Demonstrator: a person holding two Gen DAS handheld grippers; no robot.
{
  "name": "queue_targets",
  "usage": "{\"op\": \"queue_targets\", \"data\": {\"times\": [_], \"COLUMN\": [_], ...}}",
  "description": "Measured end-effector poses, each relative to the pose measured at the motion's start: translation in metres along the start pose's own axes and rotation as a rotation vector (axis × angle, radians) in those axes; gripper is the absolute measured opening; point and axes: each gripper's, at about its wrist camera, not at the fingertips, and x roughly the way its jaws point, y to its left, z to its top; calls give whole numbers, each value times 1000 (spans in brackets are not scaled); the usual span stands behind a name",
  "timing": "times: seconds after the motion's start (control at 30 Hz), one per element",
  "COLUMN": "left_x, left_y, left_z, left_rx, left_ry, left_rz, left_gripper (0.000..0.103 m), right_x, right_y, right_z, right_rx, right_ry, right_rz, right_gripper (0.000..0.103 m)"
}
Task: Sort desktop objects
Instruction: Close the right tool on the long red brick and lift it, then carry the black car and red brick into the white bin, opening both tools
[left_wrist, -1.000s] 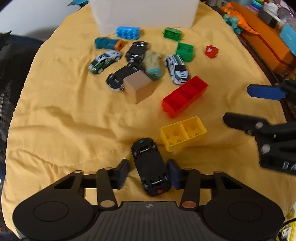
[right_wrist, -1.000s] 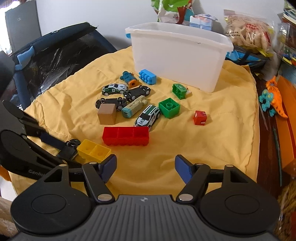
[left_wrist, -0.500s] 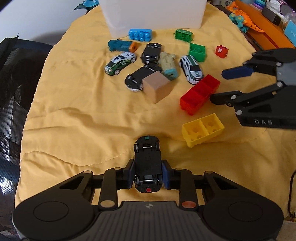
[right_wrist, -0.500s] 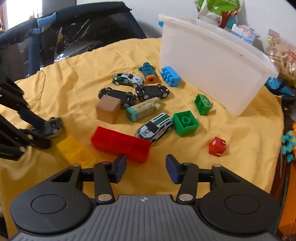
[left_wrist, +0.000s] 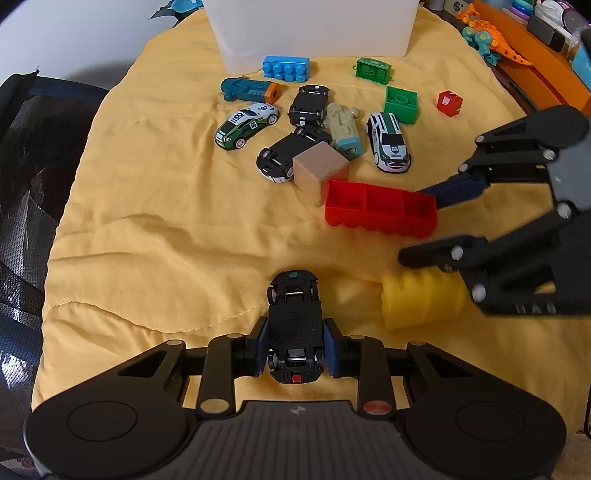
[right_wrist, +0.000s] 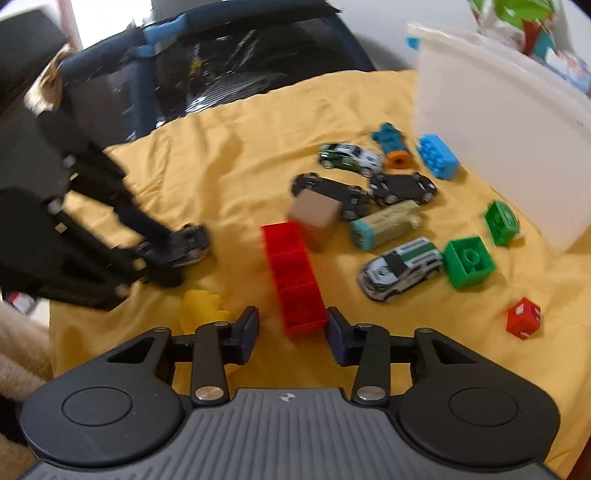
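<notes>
On the yellow cloth (left_wrist: 155, 229), going from its left side to its right in the left wrist view, the left gripper (left_wrist: 294, 349) sits near the cloth's near edge and clamps a black toy car (left_wrist: 294, 325) that lies belly up, both pads pressing its sides. Toward the far edge, a green and white race car (left_wrist: 246, 126) lies left of a teal and orange piece (left_wrist: 249, 89) and a blue brick (left_wrist: 285, 68), which rest just in front of the white bin (left_wrist: 314, 29). Two more upturned black cars (left_wrist: 309, 105) lie beside a wooden cube (left_wrist: 320, 171) and a pale cylinder toy (left_wrist: 344, 130). Next come a white and green car (left_wrist: 388, 142), a green brick (left_wrist: 402, 104), a smaller green block (left_wrist: 373, 70) and a red die (left_wrist: 449, 103) toward the right edge.

The long red brick (left_wrist: 380, 212) lies open side up near the cloth's middle, one end between the fingers of the right gripper (right_wrist: 291, 332). Those jaws have just been closing; in the right wrist view one pad meets the brick's end while the other stands clear, so the brick is not gripped. The yellow brick (left_wrist: 421, 301) lies just beside that gripper, toward the near right corner.
</notes>
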Motion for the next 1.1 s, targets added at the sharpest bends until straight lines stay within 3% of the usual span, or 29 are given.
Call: {"op": "queue_targets", "data": {"times": [0.1, 0.23, 0.3, 0.37, 0.73, 1.1], "left_x": [2, 5, 6, 5, -26, -50], "left_y": [2, 0, 0, 0, -16, -8], "left_z": [3, 5, 6, 7, 35, 90], "left_rx": [3, 22, 21, 23, 119, 108], "left_ry": [-1, -9, -14, -18, -145, -244], "left_rz": [-3, 1, -3, -2, 64, 118], "left_gripper": [33, 33, 33, 33, 33, 33], "right_x": [4, 20, 21, 18, -16, -64], "right_y": [-4, -4, -3, -6, -10, -40], "right_z": [9, 19, 18, 17, 21, 53], "right_rx": [12, 44, 68, 117, 222, 321], "right_ry": [-10, 28, 25, 26, 21, -58], "right_rz": [-64, -67, -71, -63, -187, -305], "right_gripper": [47, 47, 43, 28, 28, 28]}}
